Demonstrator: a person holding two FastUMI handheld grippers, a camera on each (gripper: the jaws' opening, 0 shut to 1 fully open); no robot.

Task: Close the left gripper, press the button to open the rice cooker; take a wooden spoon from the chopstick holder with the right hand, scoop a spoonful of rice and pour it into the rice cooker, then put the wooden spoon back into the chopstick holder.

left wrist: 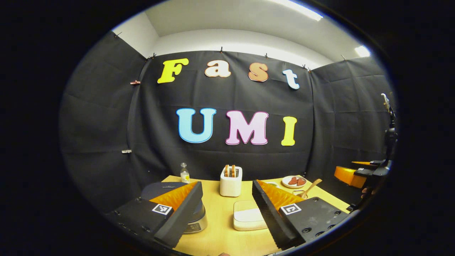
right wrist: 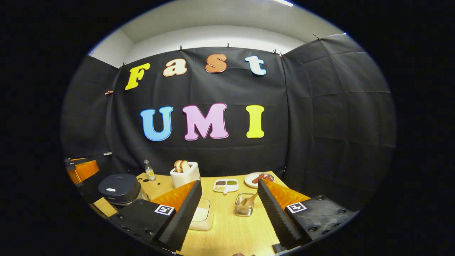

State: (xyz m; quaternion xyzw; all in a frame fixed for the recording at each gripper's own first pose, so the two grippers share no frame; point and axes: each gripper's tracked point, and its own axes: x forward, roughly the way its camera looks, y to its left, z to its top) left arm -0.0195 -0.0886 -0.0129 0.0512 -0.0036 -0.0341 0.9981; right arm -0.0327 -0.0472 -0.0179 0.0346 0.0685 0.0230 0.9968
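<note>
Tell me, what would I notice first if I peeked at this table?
Probably the white toaster with bread sticking out, at the back of the wooden table. Then the dark rice cooker, lid shut, at the left edge, and the wooden spoon in its glass holder between the open right claw's fingers.

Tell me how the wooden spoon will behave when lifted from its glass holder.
The wooden spoon looks rigid and probably light. It leans loosely in the glass holder, so it should slide out freely. The holder looks small and might tip or shift if the spoon drags its rim.
</note>
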